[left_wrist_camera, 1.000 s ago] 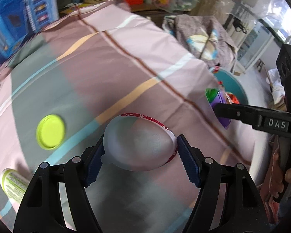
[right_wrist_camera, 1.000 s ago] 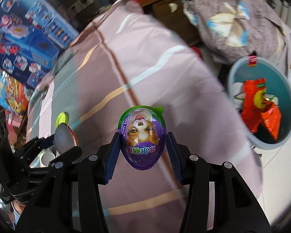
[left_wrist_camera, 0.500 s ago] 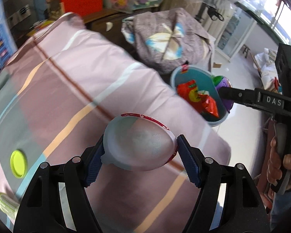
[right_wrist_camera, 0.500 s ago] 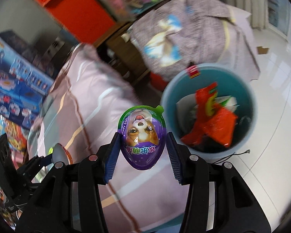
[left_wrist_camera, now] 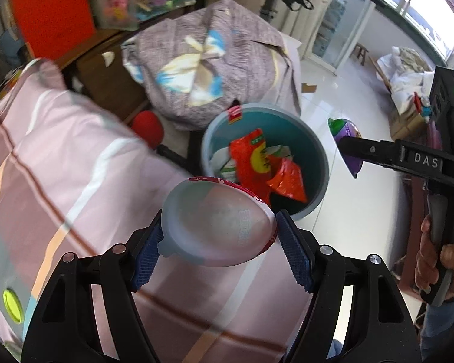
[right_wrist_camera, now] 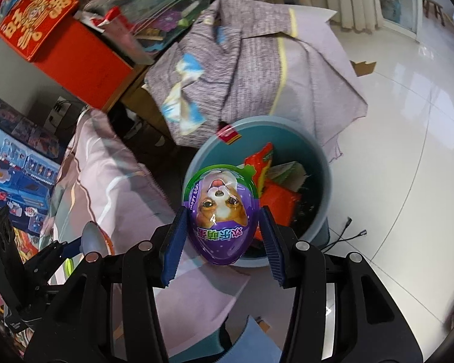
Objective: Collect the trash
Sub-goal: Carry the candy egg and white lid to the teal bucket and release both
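My left gripper (left_wrist_camera: 219,252) is shut on a translucent plastic lid with a red rim (left_wrist_camera: 218,220), held above the edge of the striped bedspread (left_wrist_camera: 60,175). My right gripper (right_wrist_camera: 219,243) is shut on a purple egg-shaped pack with a puppy picture (right_wrist_camera: 221,214), hanging just in front of the blue trash bin (right_wrist_camera: 320,181). In the left wrist view the bin (left_wrist_camera: 317,163) stands on the floor beyond the lid and holds red wrappers (left_wrist_camera: 257,160) and paper. The purple egg (left_wrist_camera: 348,133) and the right gripper appear to the bin's right.
A bundle wrapped in grey patterned cloth (left_wrist_camera: 208,63) sits behind the bin. A yellow-green cap (left_wrist_camera: 12,305) lies on the bedspread at lower left. A red box (right_wrist_camera: 75,51) and toy boxes (right_wrist_camera: 18,166) stand at the back. White tiled floor (right_wrist_camera: 408,121) spreads to the right.
Both grippers have swung from over the bed toward the blue bin, each keeping its item. The bin has come closer to the middle of both views.
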A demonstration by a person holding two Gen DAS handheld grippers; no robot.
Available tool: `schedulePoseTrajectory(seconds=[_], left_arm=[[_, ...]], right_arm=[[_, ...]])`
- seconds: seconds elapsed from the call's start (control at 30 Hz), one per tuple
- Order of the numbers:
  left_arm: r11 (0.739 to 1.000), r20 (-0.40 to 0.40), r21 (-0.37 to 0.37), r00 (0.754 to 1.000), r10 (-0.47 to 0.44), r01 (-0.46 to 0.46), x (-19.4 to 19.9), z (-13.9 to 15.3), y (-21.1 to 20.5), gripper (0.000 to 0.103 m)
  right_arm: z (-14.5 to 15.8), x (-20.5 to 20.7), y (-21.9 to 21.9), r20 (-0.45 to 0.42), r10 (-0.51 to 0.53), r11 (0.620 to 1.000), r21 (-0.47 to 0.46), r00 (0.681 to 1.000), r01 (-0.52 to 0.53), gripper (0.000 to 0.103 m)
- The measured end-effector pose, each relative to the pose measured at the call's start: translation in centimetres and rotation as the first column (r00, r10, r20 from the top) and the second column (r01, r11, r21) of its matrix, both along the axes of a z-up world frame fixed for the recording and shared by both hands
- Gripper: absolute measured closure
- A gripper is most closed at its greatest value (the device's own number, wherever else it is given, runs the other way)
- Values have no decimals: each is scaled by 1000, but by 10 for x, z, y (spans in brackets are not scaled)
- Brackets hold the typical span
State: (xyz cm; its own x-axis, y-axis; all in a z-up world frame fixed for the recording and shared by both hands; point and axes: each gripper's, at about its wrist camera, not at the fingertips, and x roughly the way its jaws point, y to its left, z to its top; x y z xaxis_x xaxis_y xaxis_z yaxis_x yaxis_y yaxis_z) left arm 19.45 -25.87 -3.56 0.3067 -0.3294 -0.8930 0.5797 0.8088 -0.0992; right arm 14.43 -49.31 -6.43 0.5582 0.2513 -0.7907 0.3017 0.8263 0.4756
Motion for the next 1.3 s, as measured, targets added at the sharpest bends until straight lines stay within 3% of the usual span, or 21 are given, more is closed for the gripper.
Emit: schedulePoseTrajectory(seconds=[0.47, 0.53, 0.6, 1.13, 1.3], left_arm=[[996, -60, 41, 996, -73, 75, 35, -36, -77, 29], [996, -69, 43, 995, -69, 72, 43, -39, -84, 27], [997, -77, 44, 995, -57, 61, 49, -41, -87, 17], [1000, -89, 13, 996, 7, -6, 43, -39, -60, 9], [999, -98, -5, 994, 54, -54, 39, -36, -41, 8]], right_arm=[[-16, 12, -34, -55, -47, 999, 1, 997, 47, 57], [-18, 16, -37, -63, -51, 999, -1, 997, 51, 57], [-18, 19, -39, -66, -52, 999, -3, 996, 52, 57], [-19, 54, -20, -86, 29, 999, -34, 996, -32, 56], [-20, 62, -9, -86, 54, 997, -42, 995, -58, 38]])
